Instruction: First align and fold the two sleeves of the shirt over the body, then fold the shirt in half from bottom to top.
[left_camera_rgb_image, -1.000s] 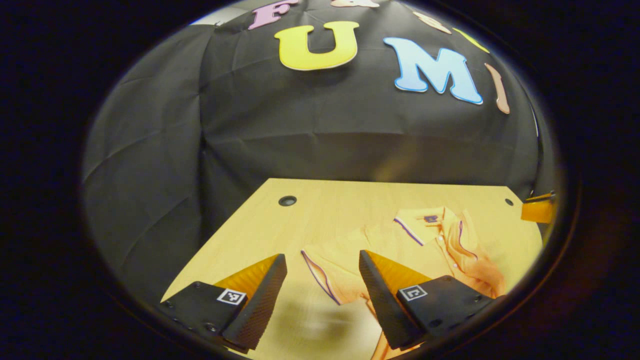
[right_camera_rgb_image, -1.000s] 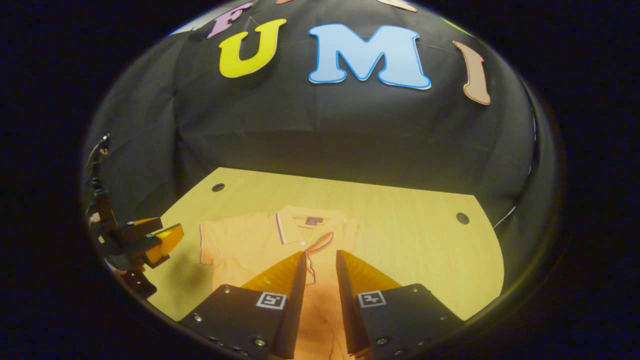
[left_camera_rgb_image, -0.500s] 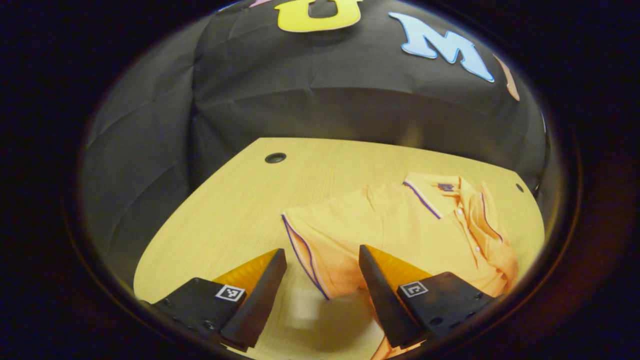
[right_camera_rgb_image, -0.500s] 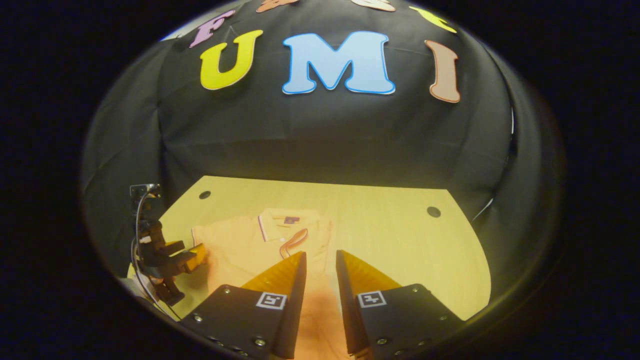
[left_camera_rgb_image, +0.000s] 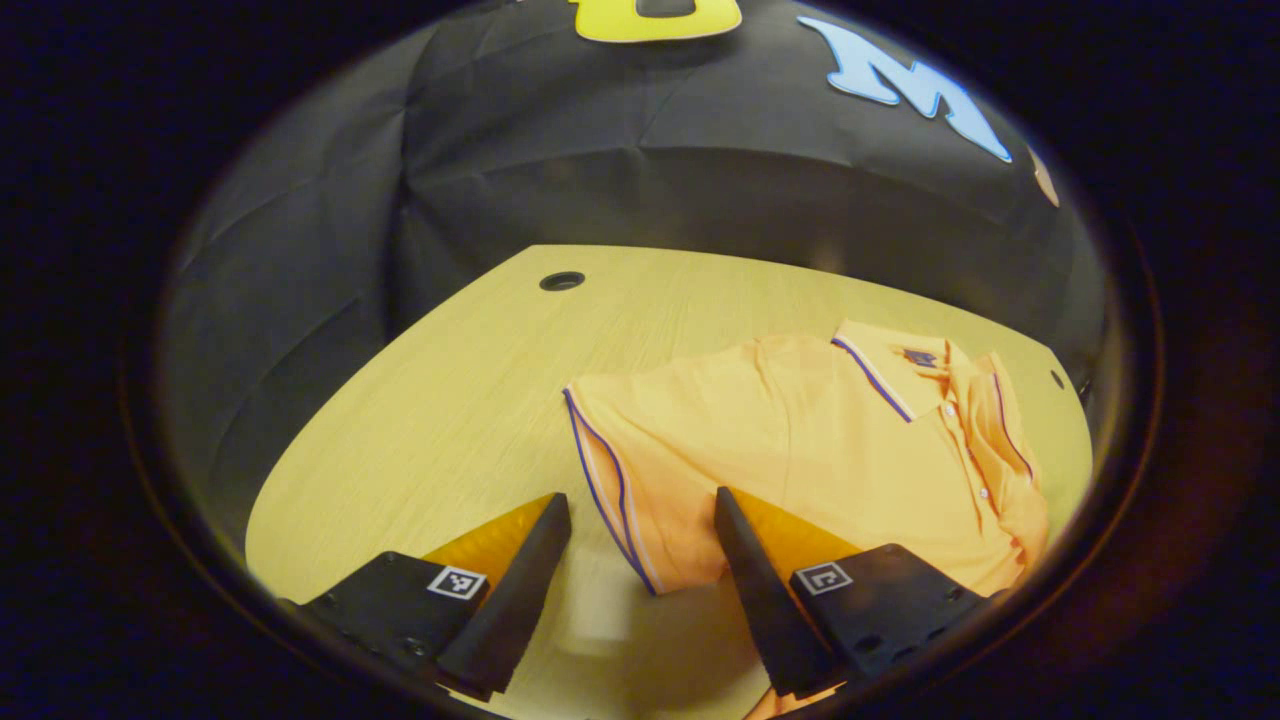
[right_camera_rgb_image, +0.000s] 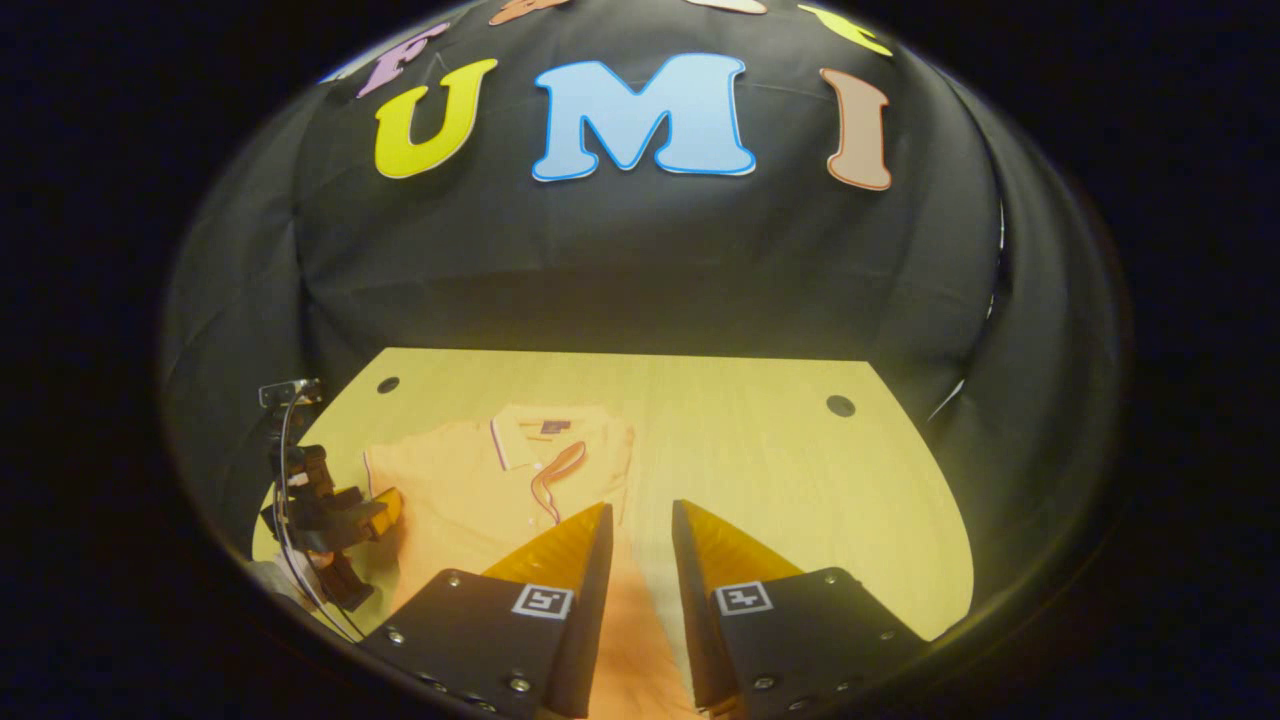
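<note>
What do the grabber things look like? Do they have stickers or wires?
Each gripper has two wedge-shaped fingers on black blocks with small screws. The right gripper and the left gripper both carry a little square black-and-white marker on each block. Seen from the right gripper view, the left gripper has a thin cable looping up to a small box on top.
</note>
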